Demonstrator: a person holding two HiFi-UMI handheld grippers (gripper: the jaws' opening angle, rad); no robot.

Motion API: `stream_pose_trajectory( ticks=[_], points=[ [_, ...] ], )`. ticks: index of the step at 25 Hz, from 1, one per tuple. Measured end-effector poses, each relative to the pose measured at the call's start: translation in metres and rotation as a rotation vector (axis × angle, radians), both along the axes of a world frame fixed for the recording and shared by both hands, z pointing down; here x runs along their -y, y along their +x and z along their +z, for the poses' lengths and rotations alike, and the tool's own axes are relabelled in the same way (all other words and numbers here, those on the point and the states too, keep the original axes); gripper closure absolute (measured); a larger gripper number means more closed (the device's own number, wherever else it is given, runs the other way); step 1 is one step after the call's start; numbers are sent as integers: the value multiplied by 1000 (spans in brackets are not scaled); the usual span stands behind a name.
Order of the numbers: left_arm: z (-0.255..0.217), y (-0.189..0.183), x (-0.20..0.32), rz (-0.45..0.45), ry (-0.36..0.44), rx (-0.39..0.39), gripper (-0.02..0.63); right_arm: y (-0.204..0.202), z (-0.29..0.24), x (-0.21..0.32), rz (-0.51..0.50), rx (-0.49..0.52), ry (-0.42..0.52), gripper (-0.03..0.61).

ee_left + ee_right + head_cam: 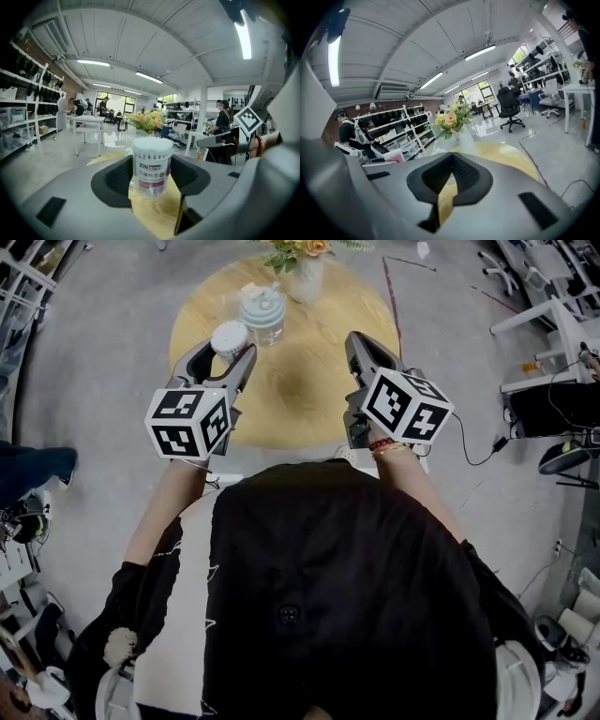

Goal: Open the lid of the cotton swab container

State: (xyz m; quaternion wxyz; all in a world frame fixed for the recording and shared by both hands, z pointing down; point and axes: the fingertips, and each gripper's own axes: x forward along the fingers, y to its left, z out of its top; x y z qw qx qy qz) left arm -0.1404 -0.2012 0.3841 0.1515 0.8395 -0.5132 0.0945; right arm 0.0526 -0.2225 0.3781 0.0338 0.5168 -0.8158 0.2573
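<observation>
The cotton swab container (230,337) is a clear tub with a white top, standing at the left of the round wooden table (300,399). My left gripper (232,346) is around it. In the left gripper view the container (151,166) sits upright between the two dark pads, which touch its sides, and my left gripper (151,174) is shut on it. My right gripper (359,338) hovers over the table's right side, apart from the container. In the right gripper view my right gripper (451,169) is shut with nothing between its pads.
A jar with a pale blue lid (263,313) stands just behind the container. A white vase of flowers (305,276) is at the table's far edge. Office desks, chairs and cables (553,324) stand on the floor at the right.
</observation>
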Motion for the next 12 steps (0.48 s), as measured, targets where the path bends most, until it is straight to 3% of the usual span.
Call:
stream_pose_trajectory(
  ticks=[12],
  points=[
    [9,-26,-9,-5,-12,4,353,-8,21,-9,47,-7,-31,577]
  ],
)
